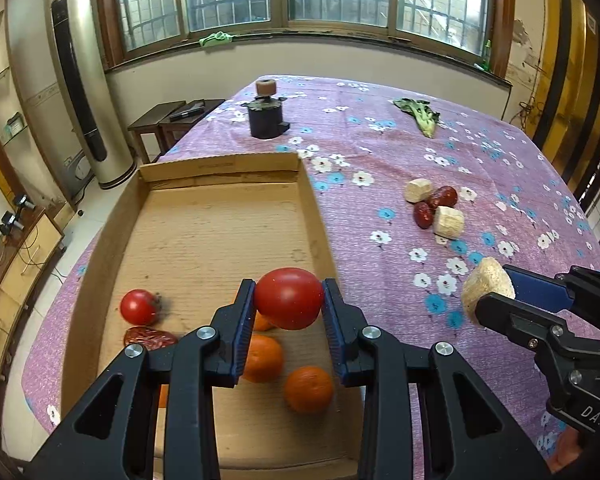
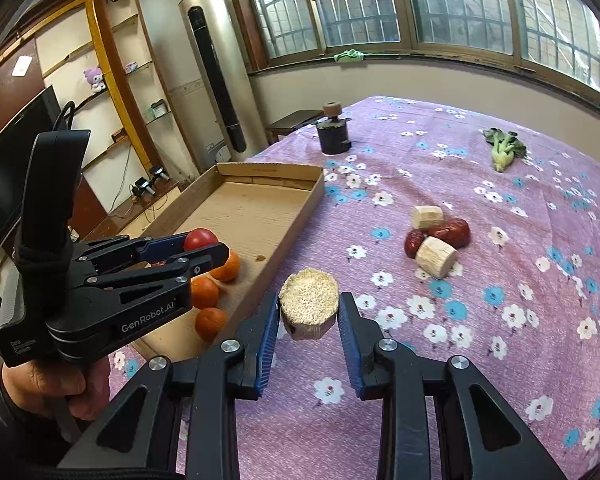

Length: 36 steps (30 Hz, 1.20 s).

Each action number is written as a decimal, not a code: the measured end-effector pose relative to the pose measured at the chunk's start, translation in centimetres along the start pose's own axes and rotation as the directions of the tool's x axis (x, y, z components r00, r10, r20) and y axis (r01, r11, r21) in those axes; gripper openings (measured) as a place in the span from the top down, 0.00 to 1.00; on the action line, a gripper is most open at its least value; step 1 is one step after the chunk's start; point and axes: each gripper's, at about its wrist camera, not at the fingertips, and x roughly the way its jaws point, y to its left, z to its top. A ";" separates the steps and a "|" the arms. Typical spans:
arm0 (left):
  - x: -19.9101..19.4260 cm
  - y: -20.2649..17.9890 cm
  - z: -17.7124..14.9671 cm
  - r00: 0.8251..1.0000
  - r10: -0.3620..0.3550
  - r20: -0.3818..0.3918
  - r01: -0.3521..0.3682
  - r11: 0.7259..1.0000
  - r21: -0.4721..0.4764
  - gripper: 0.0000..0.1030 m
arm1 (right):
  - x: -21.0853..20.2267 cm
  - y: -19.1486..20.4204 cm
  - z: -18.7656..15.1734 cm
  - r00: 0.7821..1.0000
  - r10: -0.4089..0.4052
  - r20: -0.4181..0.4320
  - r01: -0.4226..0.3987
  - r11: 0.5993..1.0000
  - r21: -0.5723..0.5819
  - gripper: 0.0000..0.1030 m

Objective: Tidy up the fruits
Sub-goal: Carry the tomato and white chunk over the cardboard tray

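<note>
Two loads held | left wrist view: our left gripper (image 1: 288, 300) clamps the large tomato (image 1: 289, 298) above the cardboard tray (image 1: 220, 216), near end | right wrist view: our right gripper (image 2: 309, 312) pinches the cane chunk (image 2: 309, 307) over cloth just right of that tray, so left is nearer.

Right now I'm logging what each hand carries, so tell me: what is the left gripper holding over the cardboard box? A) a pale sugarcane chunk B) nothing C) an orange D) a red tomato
D: the left gripper is shut on a red tomato above the cardboard box, while the right gripper holds the pale chunk.
</note>
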 end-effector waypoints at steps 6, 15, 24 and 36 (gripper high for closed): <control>-0.1 1.2 -0.2 1.000 0.014 0.001 -0.014 1.000 -0.015 0.71 | 0.5 1.0 0.4 1.000 0.008 -0.007 -0.008 1.000 -0.017 0.71; 0.0 2.4 -0.6 1.000 0.026 -0.005 -0.026 0.999 -0.032 0.70 | 1.6 2.1 0.6 1.000 0.026 -0.019 -0.026 0.999 -0.038 0.71; 0.0 3.3 -0.7 0.999 0.033 -0.008 -0.033 0.998 -0.044 0.70 | 1.9 2.6 0.9 0.999 0.032 -0.022 -0.033 0.998 -0.047 0.71; 0.5 4.5 -0.8 0.999 0.039 -0.024 -0.041 0.997 -0.060 0.70 | 3.0 3.3 1.3 0.998 0.047 -0.040 -0.049 0.997 -0.062 0.71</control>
